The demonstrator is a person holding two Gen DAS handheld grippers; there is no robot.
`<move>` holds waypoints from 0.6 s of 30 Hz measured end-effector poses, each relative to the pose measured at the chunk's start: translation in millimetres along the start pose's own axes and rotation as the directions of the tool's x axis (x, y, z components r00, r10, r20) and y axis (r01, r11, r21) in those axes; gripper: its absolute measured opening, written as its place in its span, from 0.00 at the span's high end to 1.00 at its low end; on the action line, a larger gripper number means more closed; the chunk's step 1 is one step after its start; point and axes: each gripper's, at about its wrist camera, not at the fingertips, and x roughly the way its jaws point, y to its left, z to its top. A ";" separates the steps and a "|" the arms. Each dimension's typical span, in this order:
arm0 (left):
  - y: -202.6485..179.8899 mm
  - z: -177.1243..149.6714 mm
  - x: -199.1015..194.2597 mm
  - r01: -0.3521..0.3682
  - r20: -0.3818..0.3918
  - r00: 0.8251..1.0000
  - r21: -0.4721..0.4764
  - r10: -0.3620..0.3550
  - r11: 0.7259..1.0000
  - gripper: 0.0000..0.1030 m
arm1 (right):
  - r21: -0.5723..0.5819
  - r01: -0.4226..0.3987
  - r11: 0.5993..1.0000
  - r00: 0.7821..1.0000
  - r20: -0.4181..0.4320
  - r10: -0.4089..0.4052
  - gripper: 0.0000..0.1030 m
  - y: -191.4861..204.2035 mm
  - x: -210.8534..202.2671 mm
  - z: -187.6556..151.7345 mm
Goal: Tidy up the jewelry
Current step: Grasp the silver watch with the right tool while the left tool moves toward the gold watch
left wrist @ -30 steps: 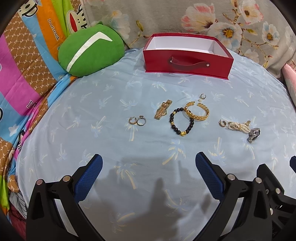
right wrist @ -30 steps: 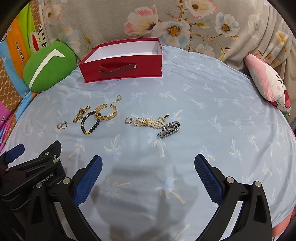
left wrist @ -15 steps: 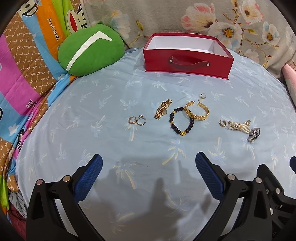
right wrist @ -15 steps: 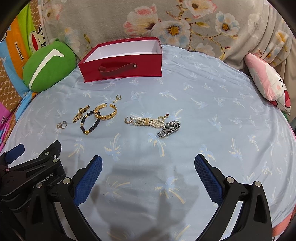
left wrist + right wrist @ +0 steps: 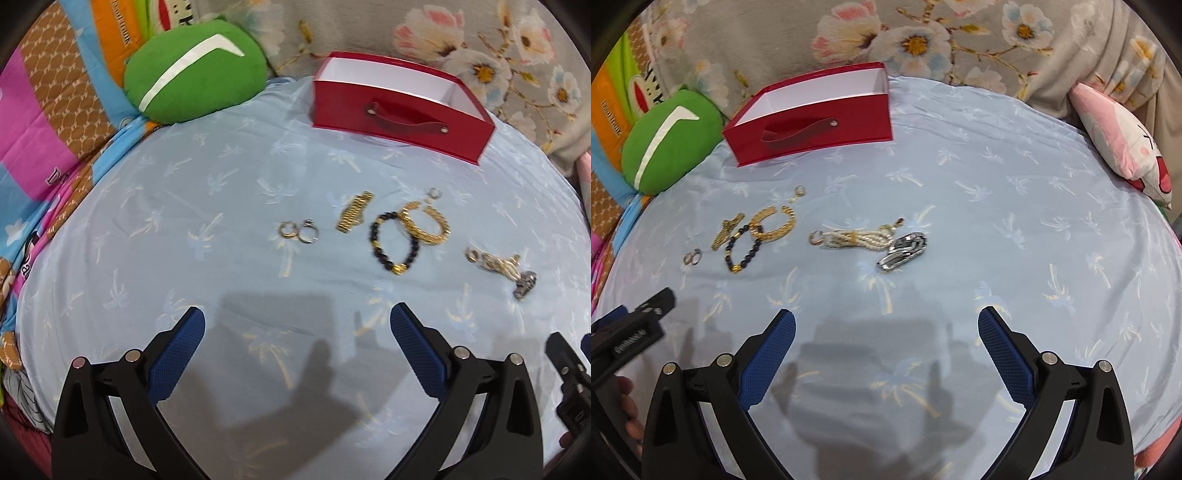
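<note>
Jewelry lies in a row on the light blue bedsheet (image 5: 184,229): two rings (image 5: 299,232), a gold watch band (image 5: 354,216), a black bead bracelet (image 5: 394,243), a gold bangle (image 5: 426,226), a small earring (image 5: 434,192), a pearl bracelet (image 5: 857,239) and a silver clasp piece (image 5: 904,251). An open red box (image 5: 397,122) with a white inside stands behind them. My left gripper (image 5: 295,325) is open and empty, short of the rings. My right gripper (image 5: 886,325) is open and empty, short of the silver piece.
A green cushion (image 5: 192,70) lies left of the box. A pink cushion (image 5: 1123,147) lies at the right edge of the bed. A floral blanket (image 5: 923,37) runs along the back. A colourful quilt (image 5: 44,110) lies at the left.
Both grippers have moved forward and slightly apart, toward the jewelry. The views are blurred by motion. The jewelry and box have not moved.
</note>
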 end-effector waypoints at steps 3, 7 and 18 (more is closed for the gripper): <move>17.6 6.3 11.0 -0.030 -0.011 1.000 -0.044 0.029 0.999 0.05 | 0.003 0.001 1.000 1.000 -0.007 -0.001 0.17 -6.2 9.7 4.9; 33.4 12.6 21.1 -0.043 -0.024 0.999 -0.103 0.040 0.994 0.05 | 0.012 -0.011 1.000 0.999 -0.029 0.012 0.28 -9.9 27.4 13.3; 31.9 20.6 37.1 -0.046 -0.043 0.998 -0.110 0.042 0.993 0.05 | 0.103 -0.052 0.993 0.995 -0.077 0.060 0.43 -17.5 71.6 34.5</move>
